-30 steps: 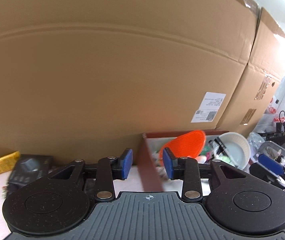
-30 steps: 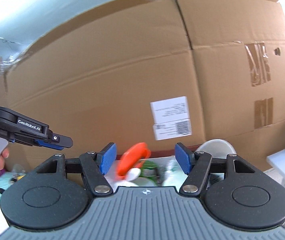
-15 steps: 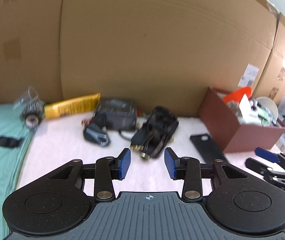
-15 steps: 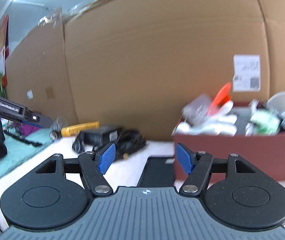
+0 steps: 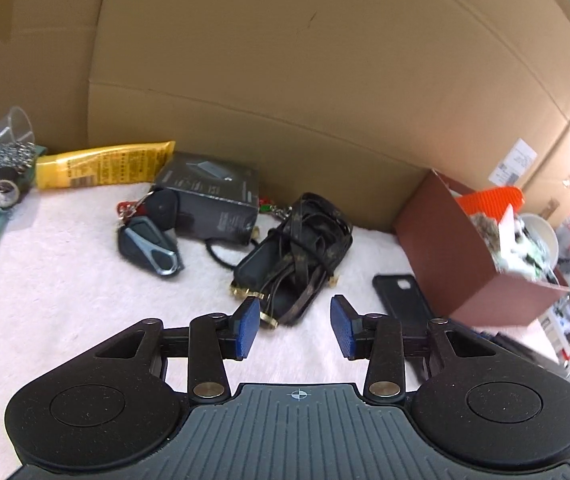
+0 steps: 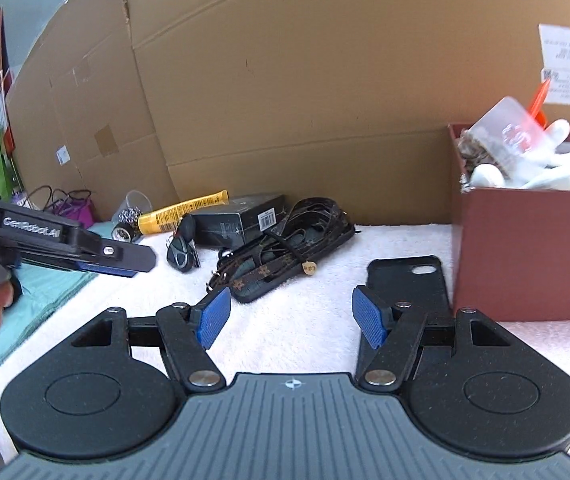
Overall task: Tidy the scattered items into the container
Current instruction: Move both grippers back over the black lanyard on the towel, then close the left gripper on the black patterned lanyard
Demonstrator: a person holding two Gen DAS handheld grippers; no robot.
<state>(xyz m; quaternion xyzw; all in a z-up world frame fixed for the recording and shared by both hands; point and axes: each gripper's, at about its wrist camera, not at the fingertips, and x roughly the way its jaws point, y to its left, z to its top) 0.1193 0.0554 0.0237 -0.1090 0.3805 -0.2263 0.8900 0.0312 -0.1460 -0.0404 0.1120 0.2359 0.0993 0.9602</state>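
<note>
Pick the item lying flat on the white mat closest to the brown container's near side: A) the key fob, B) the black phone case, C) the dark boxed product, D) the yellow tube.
B: the black phone case lies right beside the brown container, while the other items sit farther left.

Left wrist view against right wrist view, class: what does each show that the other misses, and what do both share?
Only the left wrist view shows the white bowl behind the brown box. Only the right wrist view shows the left gripper from the side, and a purple bag. Both show the strap bundle, phone case, yellow tube and key fob.
</note>
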